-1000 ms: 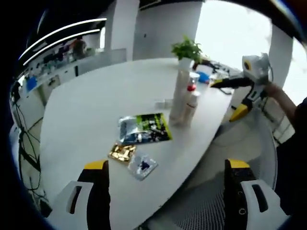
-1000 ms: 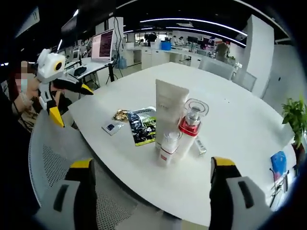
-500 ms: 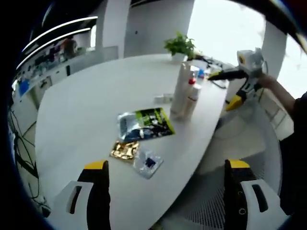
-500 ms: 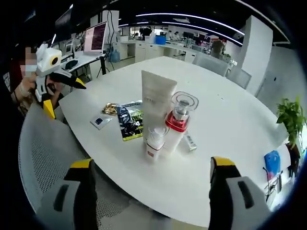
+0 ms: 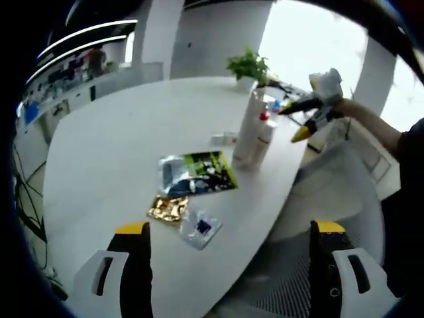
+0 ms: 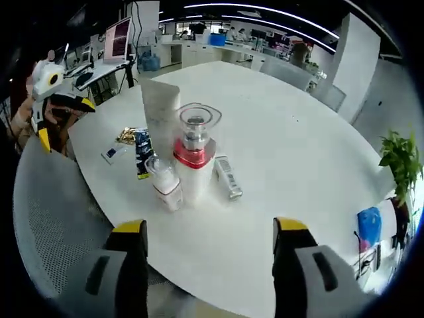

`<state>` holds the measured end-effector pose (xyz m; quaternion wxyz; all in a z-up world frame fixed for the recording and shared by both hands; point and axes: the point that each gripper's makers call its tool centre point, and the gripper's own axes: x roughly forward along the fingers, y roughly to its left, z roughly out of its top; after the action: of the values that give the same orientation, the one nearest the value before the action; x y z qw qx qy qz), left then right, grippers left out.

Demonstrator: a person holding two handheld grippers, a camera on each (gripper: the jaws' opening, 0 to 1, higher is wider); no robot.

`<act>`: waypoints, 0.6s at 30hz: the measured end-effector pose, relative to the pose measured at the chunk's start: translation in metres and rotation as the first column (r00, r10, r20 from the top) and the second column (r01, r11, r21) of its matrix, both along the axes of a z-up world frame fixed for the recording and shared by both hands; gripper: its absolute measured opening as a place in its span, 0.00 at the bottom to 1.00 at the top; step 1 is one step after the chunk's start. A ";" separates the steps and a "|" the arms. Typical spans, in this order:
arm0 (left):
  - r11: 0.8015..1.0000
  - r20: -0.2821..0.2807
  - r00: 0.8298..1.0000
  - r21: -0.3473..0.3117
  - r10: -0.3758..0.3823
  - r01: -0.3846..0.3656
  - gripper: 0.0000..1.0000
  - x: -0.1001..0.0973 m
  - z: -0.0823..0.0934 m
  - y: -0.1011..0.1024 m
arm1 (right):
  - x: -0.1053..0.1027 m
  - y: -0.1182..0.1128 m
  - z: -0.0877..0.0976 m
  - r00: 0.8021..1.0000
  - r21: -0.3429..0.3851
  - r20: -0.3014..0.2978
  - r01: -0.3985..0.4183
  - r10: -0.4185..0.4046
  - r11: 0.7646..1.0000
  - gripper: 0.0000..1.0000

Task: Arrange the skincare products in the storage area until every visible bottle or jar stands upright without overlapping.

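Three skincare products stand upright in a tight cluster near the desk (image 6: 305, 152) edge. In the right gripper view that's a tall white tube (image 6: 161, 109) at the back, a bottle with a red collar and clear cap (image 6: 195, 161) right in front of it, and a small white bottle (image 6: 165, 185) just beside that one — they look like they're touching or nearly so, can't tell for sure. A small flat tube (image 6: 228, 176) lies on its side just to the right of the cluster.

Further along the desk sit the flat bits: a green-and-black sachet (image 5: 197, 173), a gold packet (image 5: 167, 209) and a small clear packet with something blue inside (image 5: 199, 228), all lying flat and close together.

The right tool (image 6: 209, 268) has its jaws spread wide with nothing between them, held off the desk edge and aimed at the cluster. The left tool (image 5: 232, 271) is also wide open and empty, off the desk edge near the packets. A potted plant (image 5: 248, 66) sits at the far side, and a white mesh chair (image 5: 331, 192) is below the desk edge.
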<state>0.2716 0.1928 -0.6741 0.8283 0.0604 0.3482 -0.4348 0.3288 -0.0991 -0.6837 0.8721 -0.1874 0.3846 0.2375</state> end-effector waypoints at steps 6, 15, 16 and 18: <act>0.999 0.009 0.999 -0.030 0.044 -0.044 0.97 0.006 0.009 -0.008 | 0.014 -0.005 -0.015 0.996 0.011 -0.084 -0.042 0.043 0.999 0.55; 0.991 -0.029 0.990 -0.008 0.135 -0.135 0.97 0.008 0.009 -0.023 | 0.061 0.007 -0.047 0.970 0.018 -0.152 -0.191 0.192 0.981 0.42; 0.989 -0.030 0.988 -0.013 0.149 -0.150 0.97 0.009 0.010 -0.026 | 0.064 0.008 -0.049 0.967 0.017 -0.159 -0.199 0.200 0.980 0.42; 0.984 -0.028 0.984 -0.006 0.177 -0.177 0.97 0.009 0.012 -0.029 | 0.069 0.011 -0.053 0.961 0.027 -0.176 -0.210 0.211 0.977 0.41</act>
<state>0.2811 0.1636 -0.6619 0.8590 0.0197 0.3618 -0.3618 0.3981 -0.0883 -0.7372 0.8049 -0.2018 0.4379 0.3461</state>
